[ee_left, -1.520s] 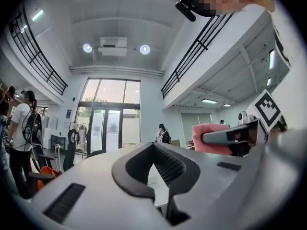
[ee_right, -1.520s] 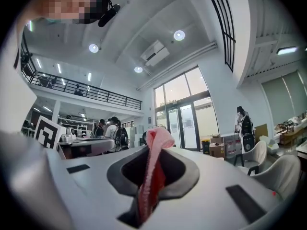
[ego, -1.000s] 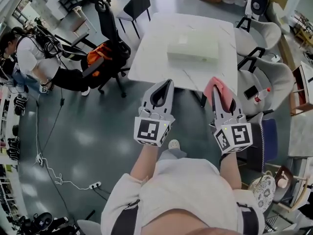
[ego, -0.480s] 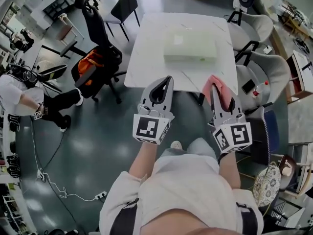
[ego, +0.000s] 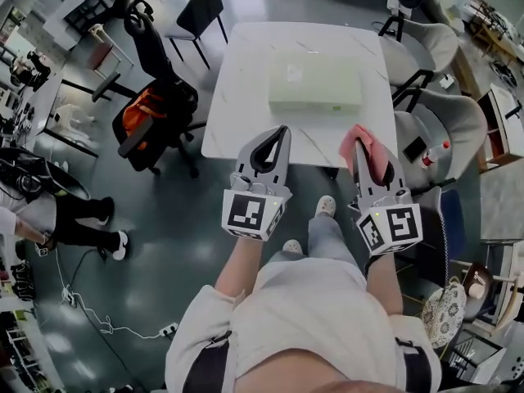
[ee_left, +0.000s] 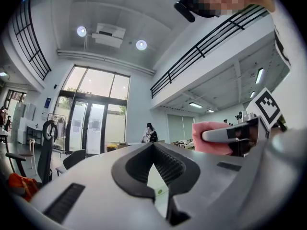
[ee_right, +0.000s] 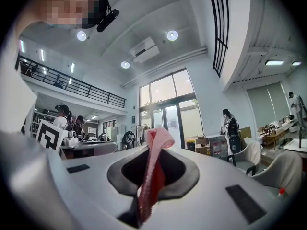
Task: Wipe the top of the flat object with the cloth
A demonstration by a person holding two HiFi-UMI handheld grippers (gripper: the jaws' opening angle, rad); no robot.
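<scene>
We stepped closer to the counter (ego: 237,105). Right claw (ego: 368,155) pinches the cloth (ego: 359,139); left claw (ego: 277,137) is pressed together, empty. Soon we can wipe the flat object (ego: 315,84).

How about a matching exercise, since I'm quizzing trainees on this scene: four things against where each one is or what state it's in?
Things:
1. pink cloth
2. pale green flat object
3. left gripper
4. black office chair

Places or states:
A. lies on the white table
B. holds nothing
C. clamped in the right gripper
D. stands left of the table with an orange thing on it

Pairs: 1-C, 2-A, 3-B, 4-D
</scene>
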